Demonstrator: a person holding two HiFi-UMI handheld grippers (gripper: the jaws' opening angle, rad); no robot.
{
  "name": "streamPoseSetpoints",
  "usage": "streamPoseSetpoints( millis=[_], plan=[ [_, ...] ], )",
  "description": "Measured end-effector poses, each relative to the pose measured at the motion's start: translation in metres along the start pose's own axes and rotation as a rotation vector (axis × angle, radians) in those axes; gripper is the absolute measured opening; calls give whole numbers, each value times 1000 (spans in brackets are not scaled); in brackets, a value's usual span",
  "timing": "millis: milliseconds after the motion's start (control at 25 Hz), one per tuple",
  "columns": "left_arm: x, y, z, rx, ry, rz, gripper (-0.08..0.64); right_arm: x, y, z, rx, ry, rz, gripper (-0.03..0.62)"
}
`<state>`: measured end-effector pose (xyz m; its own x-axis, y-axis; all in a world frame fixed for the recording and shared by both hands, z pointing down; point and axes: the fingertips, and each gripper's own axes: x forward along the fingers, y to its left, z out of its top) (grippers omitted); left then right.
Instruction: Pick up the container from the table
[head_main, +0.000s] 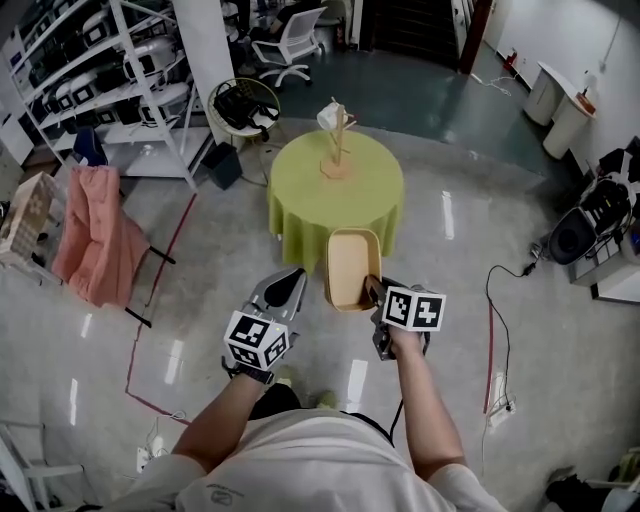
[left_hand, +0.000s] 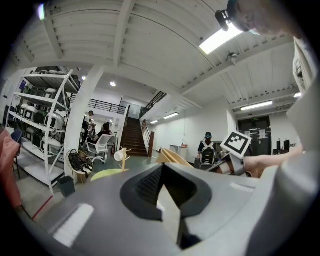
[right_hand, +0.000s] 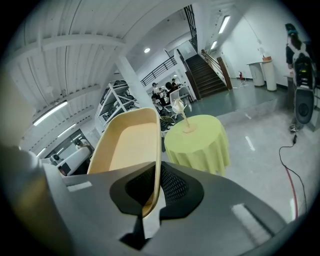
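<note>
The container (head_main: 352, 268) is a shallow tan oval tray, held on edge in the air in front of the round green table (head_main: 300, 200). My right gripper (head_main: 375, 293) is shut on its near rim; in the right gripper view the tray's wall (right_hand: 130, 145) runs between the closed jaws of that gripper (right_hand: 150, 202). My left gripper (head_main: 290, 285) hangs just left of the tray, shut and holding nothing. In the left gripper view its own jaws (left_hand: 167, 200) meet, and the container (left_hand: 172, 157) shows to the right.
A wooden stand with a white cup (head_main: 337, 140) is on the green table (right_hand: 197, 140). Pink cloth on a rack (head_main: 95, 235) stands at left, metal shelving (head_main: 90, 70) behind it. A black cable (head_main: 492, 330) lies on the floor at right.
</note>
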<state>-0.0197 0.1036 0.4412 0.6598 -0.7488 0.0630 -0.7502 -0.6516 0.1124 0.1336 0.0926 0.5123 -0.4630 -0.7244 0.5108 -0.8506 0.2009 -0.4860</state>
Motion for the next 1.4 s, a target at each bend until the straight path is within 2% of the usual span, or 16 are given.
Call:
streamPoseSetpoints(
  millis=[280,560,1080,1400],
  plan=[
    [27,14,-2,-16,5,-8,6,16,-20,13,10,5,-27,21],
    [64,48,-11,-22,8,-38,6,61,-34,26,29,25,-58,23],
    [153,152,-14,-35,54,-122,6,173,-55,80,97,41,-142,23],
    [196,191,-31,-51,91,-179,6,225,-74,89,125,71,-202,23]
  ],
)
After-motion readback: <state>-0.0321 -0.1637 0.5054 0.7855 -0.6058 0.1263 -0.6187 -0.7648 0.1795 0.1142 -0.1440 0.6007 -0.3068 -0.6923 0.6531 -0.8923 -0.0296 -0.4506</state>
